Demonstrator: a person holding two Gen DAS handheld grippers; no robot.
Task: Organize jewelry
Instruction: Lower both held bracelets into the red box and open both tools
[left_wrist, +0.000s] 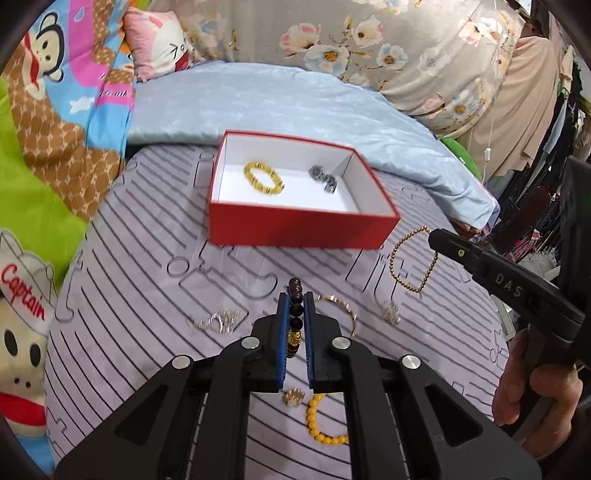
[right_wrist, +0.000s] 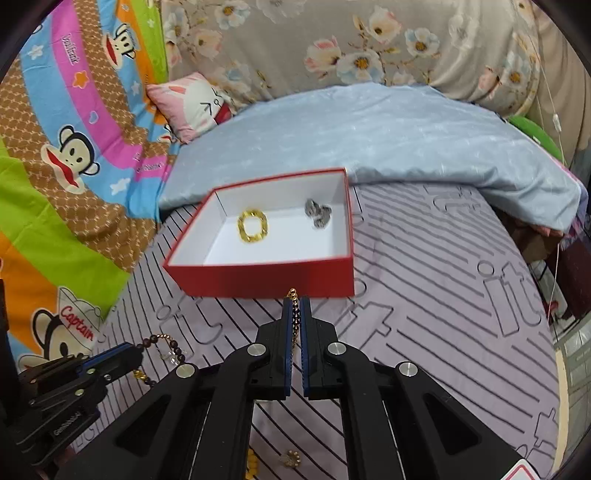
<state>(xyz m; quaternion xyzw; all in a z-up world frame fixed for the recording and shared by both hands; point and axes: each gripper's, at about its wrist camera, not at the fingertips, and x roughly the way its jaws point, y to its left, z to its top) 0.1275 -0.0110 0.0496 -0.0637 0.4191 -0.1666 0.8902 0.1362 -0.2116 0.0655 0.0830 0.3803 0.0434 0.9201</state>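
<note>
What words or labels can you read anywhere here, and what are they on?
"Captain": monkey's cap on the cartoon blanket.
"DAS": side of the right gripper; further letters are cut off.
Pink stripe script on the blanket: too blurred.
Embossed text on the left gripper: too small to read.

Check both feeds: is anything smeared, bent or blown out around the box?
Left wrist view: red box motion-smeared, the beads in the jaws sharp. Right wrist view: yellow bracelet and silver piece blurred, sheet stripes bowed by the fisheye. Lighting even, no glare.
</note>
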